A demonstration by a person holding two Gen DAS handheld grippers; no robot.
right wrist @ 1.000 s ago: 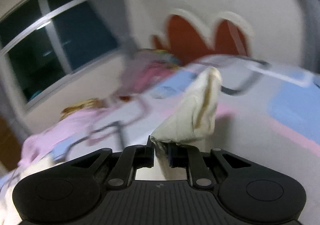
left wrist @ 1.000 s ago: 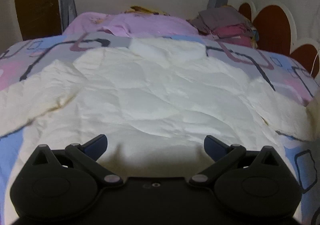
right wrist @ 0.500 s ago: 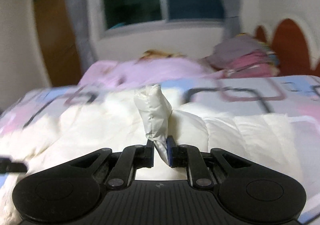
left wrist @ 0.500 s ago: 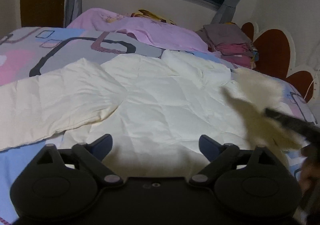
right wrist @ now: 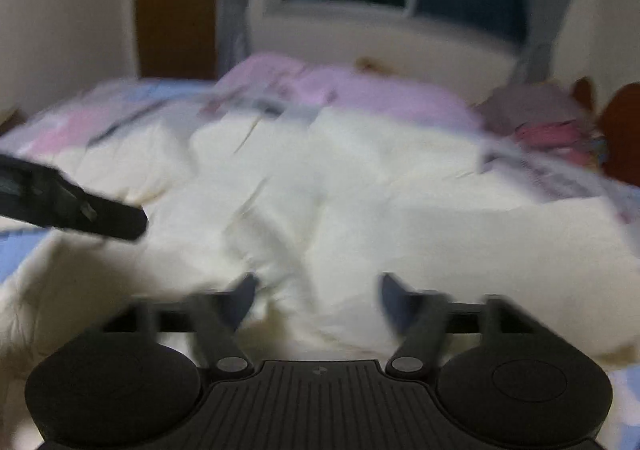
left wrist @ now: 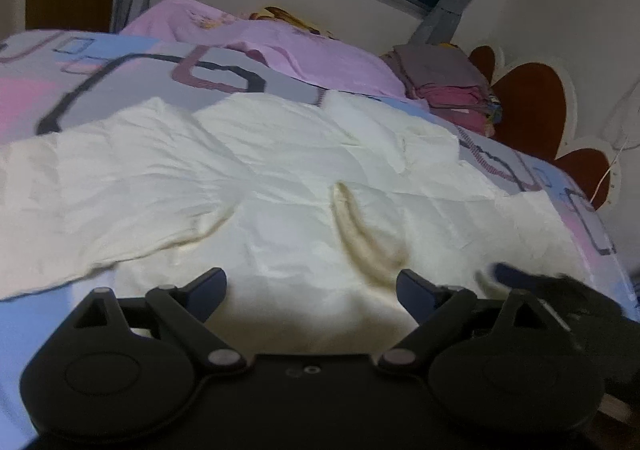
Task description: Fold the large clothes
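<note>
Since the earlier frames, the right gripper (right wrist: 316,292) has let go of the cream sleeve it pinched: its jaws have just been opening and now stand well apart, with loose cloth below the gap and nothing pressed between the pads. That sleeve now lies folded inward over the body of the cream garment (left wrist: 280,186), where a second ago it hung out toward the headboard side. The left gripper (left wrist: 312,282) has narrowed slightly, yet its jaws remain wide and hold nothing; it has also drifted sideways, so the garment's other sleeve now shows at about 9 o'clock in its view.

The garment is spread flat across the patterned bedspread (left wrist: 132,70), filling the middle of both views. A curved, shadowed ridge of cloth rises at the centre of the left wrist view, just beyond the right-hand fingertip. At about 4 o'clock there, the right gripper shows as a dark, blurred shape low over the garment's edge. In the right wrist view, the left gripper (right wrist: 80,206) enters at 9 o'clock as a dark bar above the cloth.

Beyond the garment, a pink blanket (left wrist: 304,54) lies at 12 o'clock, and a stack of folded clothes (left wrist: 448,90) sits at about 2 o'clock beside the brown scalloped headboard (left wrist: 532,106). The right wrist view is heavily smeared, so whether its fingertips brush the cloth cannot be told.
</note>
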